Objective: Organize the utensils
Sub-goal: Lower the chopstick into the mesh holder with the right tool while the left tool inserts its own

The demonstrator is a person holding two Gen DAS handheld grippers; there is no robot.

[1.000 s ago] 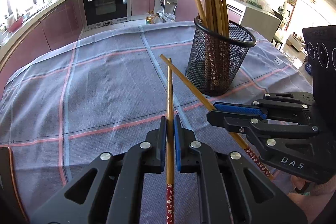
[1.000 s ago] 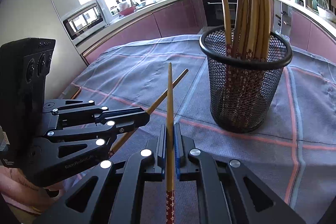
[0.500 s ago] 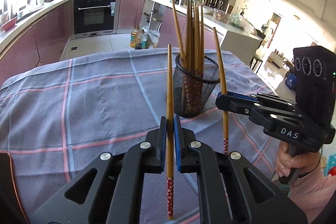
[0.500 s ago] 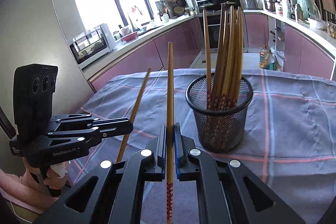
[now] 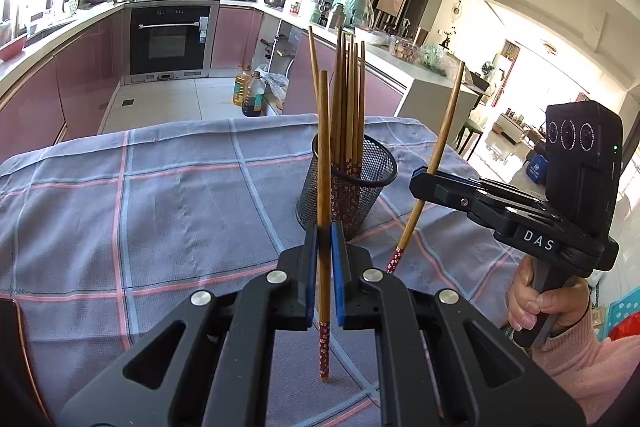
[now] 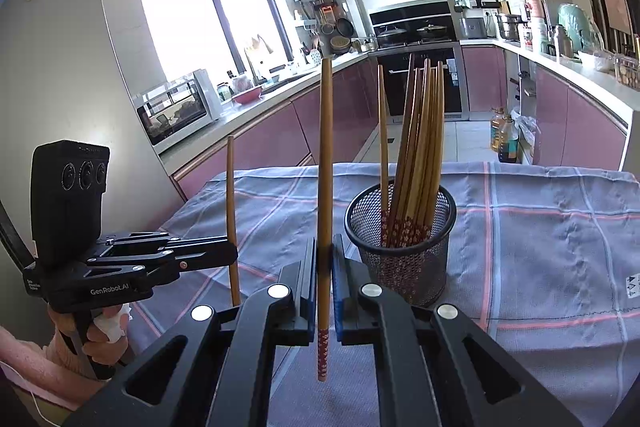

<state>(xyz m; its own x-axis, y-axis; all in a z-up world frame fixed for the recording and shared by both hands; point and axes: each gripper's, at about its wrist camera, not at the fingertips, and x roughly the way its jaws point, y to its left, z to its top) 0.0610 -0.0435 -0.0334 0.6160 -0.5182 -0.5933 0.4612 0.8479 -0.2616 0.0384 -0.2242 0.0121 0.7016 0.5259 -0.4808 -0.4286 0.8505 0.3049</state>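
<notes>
Sunlit kitchen counters and a dark oven frame a table (image 5: 168,211) draped in a grey plaid cloth, where 2 handheld grippers each carry 1 wooden chopstick clear of the surface. Clenched tight, the left gripper (image 5: 324,239) pinches the left chopstick (image 5: 323,155) low on its shaft, so the flower-patterned red end hangs below the jaws and the plain tapered tip stands upright above them. To its right, the right gripper (image 5: 425,183) grasps the right chopstick (image 5: 442,147) the same way, though that stick leans slightly, tip tilted away from the holder.

Just ahead of the left gripper and a little to its right stands the black mesh holder (image 5: 360,183), already bristling with chopsticks (image 5: 347,99) set patterned end down. From the right wrist view, the same holder (image 6: 400,239) sits ahead and to the right of that gripper's jaws, with the left gripper (image 6: 224,251) off to the side and near.

Holding each stick near its decorated end, roughly vertical, appears meant to let both drop patterned end first into the holder, matching those inside. Neither stick is over the rim yet.
</notes>
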